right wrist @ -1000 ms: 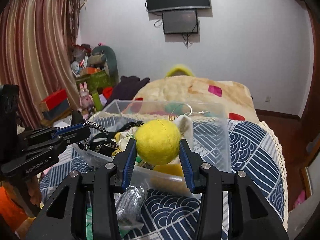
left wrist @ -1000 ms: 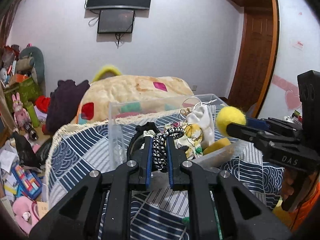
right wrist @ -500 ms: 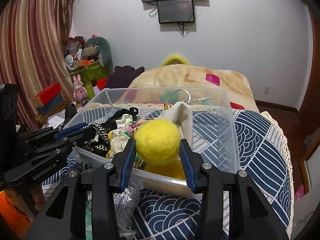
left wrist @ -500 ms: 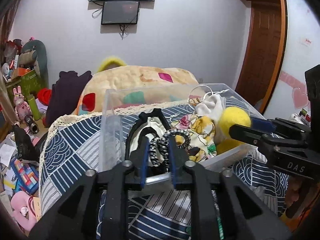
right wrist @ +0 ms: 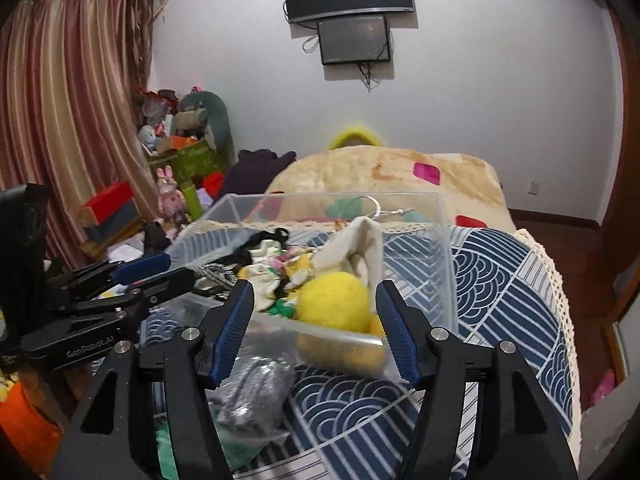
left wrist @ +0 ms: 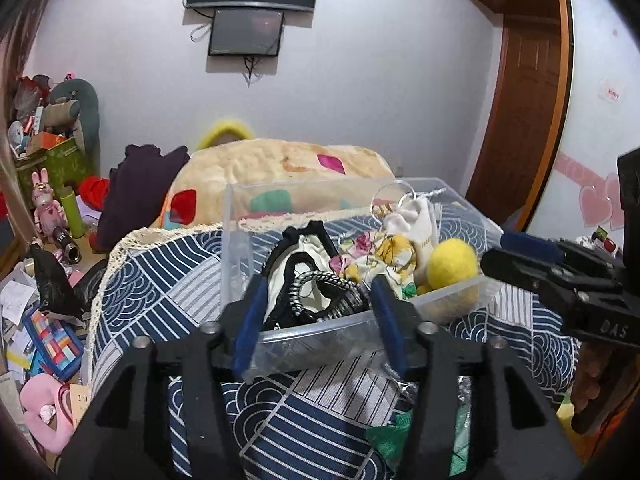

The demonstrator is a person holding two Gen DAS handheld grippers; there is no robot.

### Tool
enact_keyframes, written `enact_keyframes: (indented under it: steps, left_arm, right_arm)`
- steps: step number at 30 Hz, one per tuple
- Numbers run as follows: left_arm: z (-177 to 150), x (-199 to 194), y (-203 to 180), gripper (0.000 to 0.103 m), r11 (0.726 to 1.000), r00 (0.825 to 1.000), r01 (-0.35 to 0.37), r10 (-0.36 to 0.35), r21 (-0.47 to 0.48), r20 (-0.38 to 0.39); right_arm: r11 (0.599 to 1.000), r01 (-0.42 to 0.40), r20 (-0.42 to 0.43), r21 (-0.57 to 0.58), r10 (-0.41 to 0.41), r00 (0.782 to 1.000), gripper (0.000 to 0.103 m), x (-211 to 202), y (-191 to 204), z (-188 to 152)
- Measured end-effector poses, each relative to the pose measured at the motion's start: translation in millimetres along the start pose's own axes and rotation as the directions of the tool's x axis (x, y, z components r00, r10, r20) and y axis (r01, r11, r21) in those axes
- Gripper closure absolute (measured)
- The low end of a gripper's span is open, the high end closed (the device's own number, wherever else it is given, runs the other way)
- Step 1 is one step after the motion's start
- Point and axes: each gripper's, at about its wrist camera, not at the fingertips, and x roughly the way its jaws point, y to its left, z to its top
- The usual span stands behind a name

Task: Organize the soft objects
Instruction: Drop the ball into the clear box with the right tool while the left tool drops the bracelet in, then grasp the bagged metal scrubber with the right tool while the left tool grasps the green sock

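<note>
A clear plastic bin [left wrist: 240, 220] [right wrist: 444, 240] stands on the blue patterned bedspread. In it lie a black-and-white braided cord [left wrist: 320, 284], a yellow fuzzy ball [left wrist: 452, 262] [right wrist: 334, 300], floral cloth [left wrist: 376, 252] and a white pouch [right wrist: 360, 244]. My left gripper [left wrist: 318, 320] is open at the bin's near rim, the cord lying free between its fingers. My right gripper [right wrist: 314, 330] is open, the ball resting in the bin just beyond its fingertips.
A silver-grey bundle [right wrist: 252, 396] and green cloth [left wrist: 394, 434] lie on the bedspread [right wrist: 500, 280] in front of the bin. A beige blanket [left wrist: 280, 168] is heaped behind. Cluttered floor and toys [left wrist: 44, 320] are at the left, a wooden door [left wrist: 520, 120] at the right.
Both grippers moved over the bin and opened. The cord dropped from the left gripper and the yellow ball from the right; both now lie in the bin.
</note>
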Motion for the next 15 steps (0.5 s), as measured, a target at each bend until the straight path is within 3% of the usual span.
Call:
enact_keyframes:
  steps: [8, 13, 15]
  left_arm:
    - [-3.4, -20.2, 1.4, 0.034, 1.000, 1.000, 0.011, -0.011, -0.014, 0.013]
    - [-16.9, -23.4, 4.1, 0.021, 0.999, 0.999, 0.029, -0.030, -0.031, -0.024]
    - [-23.4, -22.8, 3.5, 0.020, 0.999, 0.999, 0.023, -0.024, -0.023, -0.044]
  right_arm:
    - [0.999, -0.044, -0.009, -0.027, 0.044, 0.999, 0.042, -5.1, 15.7, -16.1]
    - [0.997, -0.063, -0.082, -0.051, 0.059, 0.995, 0.042, 14.7, 24.6, -31.8]
    - [0.996, -0.073, -0.121, -0.050, 0.066, 0.990, 0.042, 25.7, 25.0, -38.6]
